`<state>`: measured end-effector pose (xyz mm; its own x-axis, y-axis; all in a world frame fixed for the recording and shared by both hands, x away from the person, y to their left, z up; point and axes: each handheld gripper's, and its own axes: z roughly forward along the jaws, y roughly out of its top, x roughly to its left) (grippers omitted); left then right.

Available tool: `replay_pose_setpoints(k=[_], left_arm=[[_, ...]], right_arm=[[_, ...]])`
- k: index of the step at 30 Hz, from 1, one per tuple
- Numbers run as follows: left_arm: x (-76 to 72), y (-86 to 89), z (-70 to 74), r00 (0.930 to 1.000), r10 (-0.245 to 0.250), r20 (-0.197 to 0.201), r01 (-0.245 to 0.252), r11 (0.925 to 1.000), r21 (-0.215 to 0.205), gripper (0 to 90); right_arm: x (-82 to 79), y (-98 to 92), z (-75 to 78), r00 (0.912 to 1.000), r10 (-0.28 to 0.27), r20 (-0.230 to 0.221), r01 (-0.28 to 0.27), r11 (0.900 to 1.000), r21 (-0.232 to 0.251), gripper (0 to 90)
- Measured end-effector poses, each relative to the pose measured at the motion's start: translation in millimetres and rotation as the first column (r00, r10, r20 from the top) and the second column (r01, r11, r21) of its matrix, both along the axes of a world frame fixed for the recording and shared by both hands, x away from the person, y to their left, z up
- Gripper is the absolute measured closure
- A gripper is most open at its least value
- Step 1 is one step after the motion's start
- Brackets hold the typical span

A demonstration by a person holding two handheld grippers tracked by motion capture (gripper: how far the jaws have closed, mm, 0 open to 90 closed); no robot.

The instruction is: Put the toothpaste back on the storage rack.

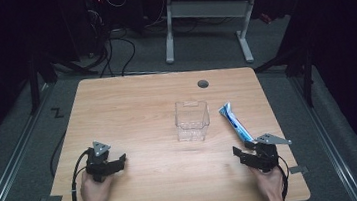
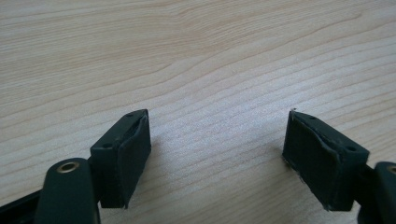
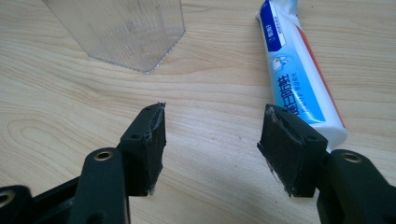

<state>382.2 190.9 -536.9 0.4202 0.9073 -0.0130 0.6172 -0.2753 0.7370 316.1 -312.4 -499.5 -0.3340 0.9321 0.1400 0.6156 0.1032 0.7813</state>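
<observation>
Both the right gripper [image 3: 210,144] and left gripper [image 2: 217,156] stand open, empty; approaching askew, the right could nudge the blue-and-white plastic toothpaste tube [image 3: 294,79] sideways; it might roll against the clear ribbed plastic cup [image 3: 121,30].

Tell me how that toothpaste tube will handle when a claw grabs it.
The tube lies flat on the table, so it probably won't roll. Its glossy skin looks soft, so it will likely dent or slip under a squeeze. The flat crimped end is thin; a grip near the fuller middle seems safer.
</observation>
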Motion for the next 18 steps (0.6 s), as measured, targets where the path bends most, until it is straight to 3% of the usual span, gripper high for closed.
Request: replay_pose_setpoints(k=[4, 8, 12, 18], left_arm=[[0.0, 0.0, 0.0, 1.0000, 0.000, 0.000, 0.000, 1.0000, 0.000, 23.4], [0.0, 0.0, 0.0, 1.0000, 0.000, 0.000, 0.000, 1.0000, -0.001, 23.4], [0.0, -0.1, 0.0, 1.0000, 0.000, 0.000, 0.000, 1.0000, 0.000, 23.4], [0.0, -0.1, 0.0, 1.0000, 0.000, 0.000, 0.000, 1.0000, -0.001, 23.4]], right_arm=[[0.3, -2.5, 2.2, 0.9999, 0.015, -0.008, -0.015, 1.000, -0.007, 39.9], [4.5, -9.4, 7.5, 0.9989, 0.039, -0.024, -0.038, 0.999, 0.025, 40.2], [9.6, -12.1, 14.5, 0.9982, 0.051, -0.033, -0.051, 0.999, 0.007, 40.7], [13.6, -13.1, 19.7, 0.9989, 0.045, -0.011, -0.045, 0.999, -0.011, 41.9]])
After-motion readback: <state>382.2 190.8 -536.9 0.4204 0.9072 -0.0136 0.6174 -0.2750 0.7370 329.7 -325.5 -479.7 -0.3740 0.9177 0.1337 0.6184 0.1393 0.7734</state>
